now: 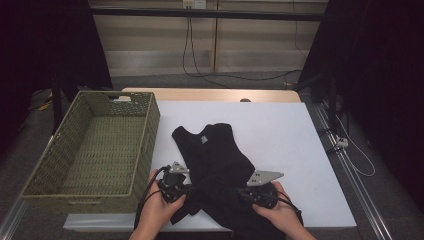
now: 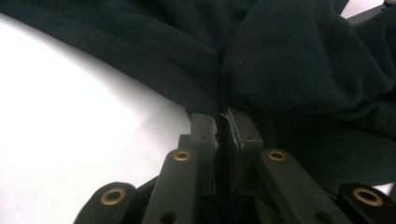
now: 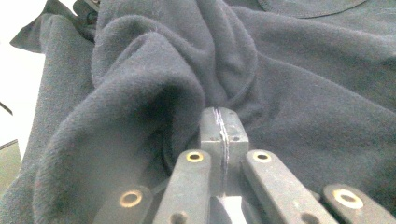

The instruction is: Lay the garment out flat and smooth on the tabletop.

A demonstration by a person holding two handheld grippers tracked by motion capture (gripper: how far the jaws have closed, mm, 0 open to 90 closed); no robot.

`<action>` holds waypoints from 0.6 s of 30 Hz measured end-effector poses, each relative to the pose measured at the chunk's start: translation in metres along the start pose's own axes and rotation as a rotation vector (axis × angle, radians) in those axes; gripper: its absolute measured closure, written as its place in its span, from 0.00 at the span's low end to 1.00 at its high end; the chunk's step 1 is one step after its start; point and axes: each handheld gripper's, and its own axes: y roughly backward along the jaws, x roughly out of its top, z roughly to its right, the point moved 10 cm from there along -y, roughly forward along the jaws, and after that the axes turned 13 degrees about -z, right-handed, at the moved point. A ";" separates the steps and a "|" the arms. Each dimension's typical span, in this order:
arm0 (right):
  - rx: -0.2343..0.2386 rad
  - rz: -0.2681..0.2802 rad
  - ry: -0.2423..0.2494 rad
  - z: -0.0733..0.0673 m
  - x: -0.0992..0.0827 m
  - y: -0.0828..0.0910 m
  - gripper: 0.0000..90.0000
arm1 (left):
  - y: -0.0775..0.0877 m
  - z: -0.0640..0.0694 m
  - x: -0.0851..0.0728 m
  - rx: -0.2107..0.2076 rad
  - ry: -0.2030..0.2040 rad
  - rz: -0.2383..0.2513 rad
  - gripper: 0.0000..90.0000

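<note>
- Gripping the black garment (image 1: 215, 160), you are pinching its near part with both tools while it is lying on the white tabletop (image 1: 280, 130), just right of the woven basket (image 1: 95, 145).
- Your left tool (image 2: 223, 122) is clamping a hemmed fold; your right tool (image 3: 219, 122) is squeezing a bunched ridge, jaws nearly meeting.
- You are handling soft, limp, light cloth, probably sagging and slipping, so hems are likely giving you the surest hold.
</note>
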 end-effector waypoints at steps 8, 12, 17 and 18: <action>0.031 -0.010 0.012 -0.017 -0.009 0.006 1.00 | 0.005 0.012 -0.015 -0.017 -0.033 -0.017 0.92; 0.046 -0.012 0.019 -0.023 -0.013 0.008 1.00 | 0.007 0.016 -0.020 -0.040 -0.026 -0.022 0.92; 0.074 -0.016 0.026 -0.029 -0.015 0.012 1.00 | 0.010 0.016 -0.023 -0.063 -0.028 -0.023 0.91; 0.074 0.001 0.021 -0.027 -0.012 0.015 0.97 | 0.011 0.012 -0.021 -0.041 -0.007 -0.013 0.89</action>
